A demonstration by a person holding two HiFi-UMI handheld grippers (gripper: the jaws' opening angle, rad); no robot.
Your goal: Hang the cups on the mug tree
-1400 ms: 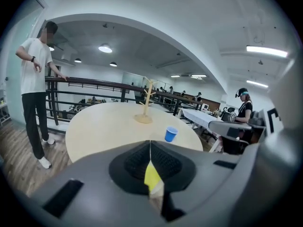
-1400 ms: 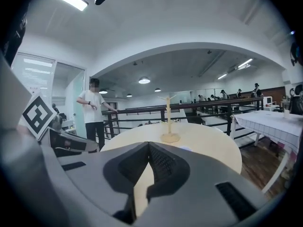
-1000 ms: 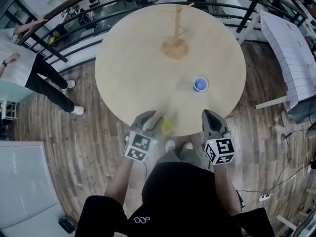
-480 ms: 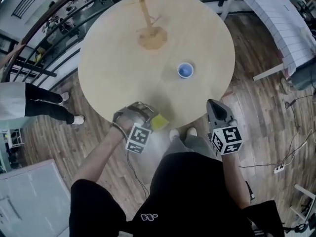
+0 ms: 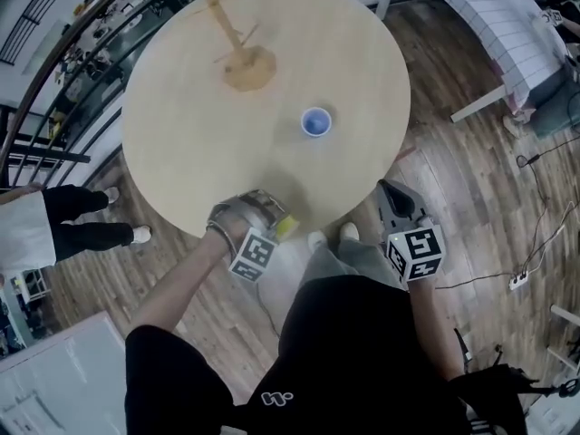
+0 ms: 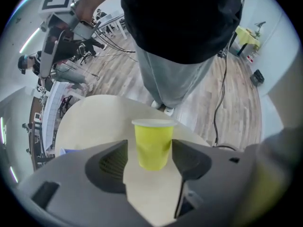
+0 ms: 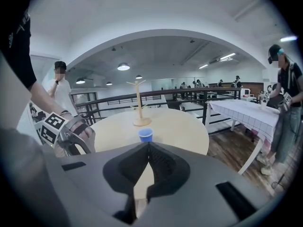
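Two cups stand clear of the mug tree [image 5: 237, 53], the blue cup [image 5: 315, 121] nearer and the yellow cup [image 6: 151, 145] farthest, loose between the left hand-held gripper [image 6: 150, 159] jaws, just spread wide; it's probably light and crushable, so pinch mid-wall gently, while the right hand-held gripper [image 7: 147, 151] is closed on nothing.

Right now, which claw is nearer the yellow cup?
Left. The left claw, its jaws just opened, straddles the yellow cup; the right claw, shut, is off beside the table's edge.
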